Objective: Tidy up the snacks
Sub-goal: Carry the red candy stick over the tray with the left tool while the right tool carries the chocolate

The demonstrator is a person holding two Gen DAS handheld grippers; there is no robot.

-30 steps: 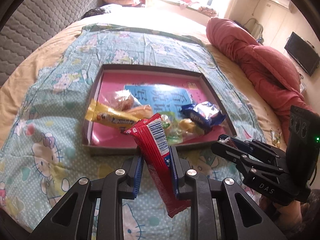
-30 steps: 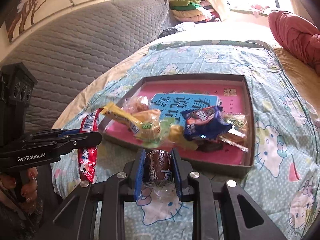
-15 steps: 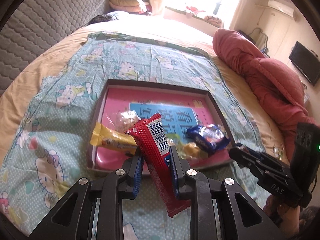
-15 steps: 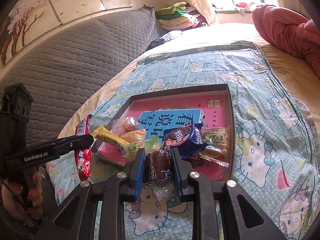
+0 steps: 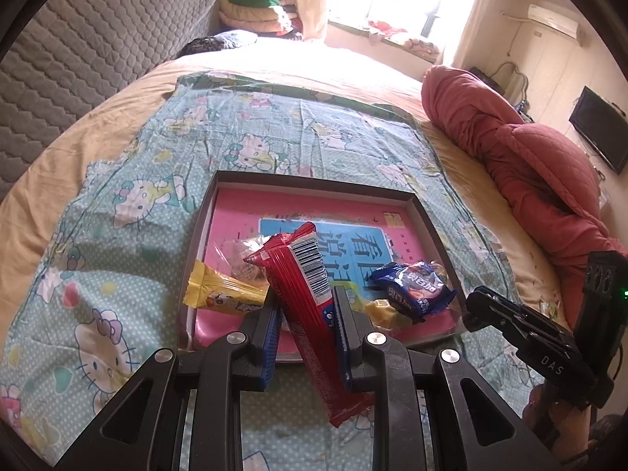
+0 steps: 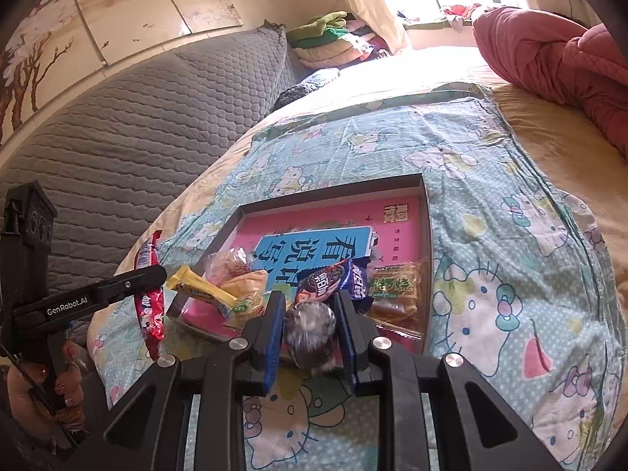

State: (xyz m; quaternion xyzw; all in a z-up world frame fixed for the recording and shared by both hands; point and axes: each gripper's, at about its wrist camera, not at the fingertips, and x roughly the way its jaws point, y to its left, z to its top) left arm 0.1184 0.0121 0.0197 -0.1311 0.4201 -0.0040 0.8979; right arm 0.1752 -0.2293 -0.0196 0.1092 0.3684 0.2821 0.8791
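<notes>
Left gripper [image 5: 306, 310] clamps a long red snack packet [image 5: 310, 314] (barcode up, tilted), held above the near edge of the shallow box [image 5: 314, 182] on the cartoon-print sheet [image 5: 117, 235]. Right gripper [image 6: 308, 314] is closed on a dark round wrapped snack [image 6: 310, 331], blurred, just before the box. Yellow bar [image 5: 219, 294] and blue packet [image 5: 414, 286] lie inside.

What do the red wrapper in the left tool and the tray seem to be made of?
The red snack bar, clamped in the left tool, looks like glossy plastic film: it shines, creases lengthwise and carries a printed barcode. The tray looks like a matte cardboard box lid, with thin, straight dark walls and a printed pink floor, though I can't be sure.
</notes>
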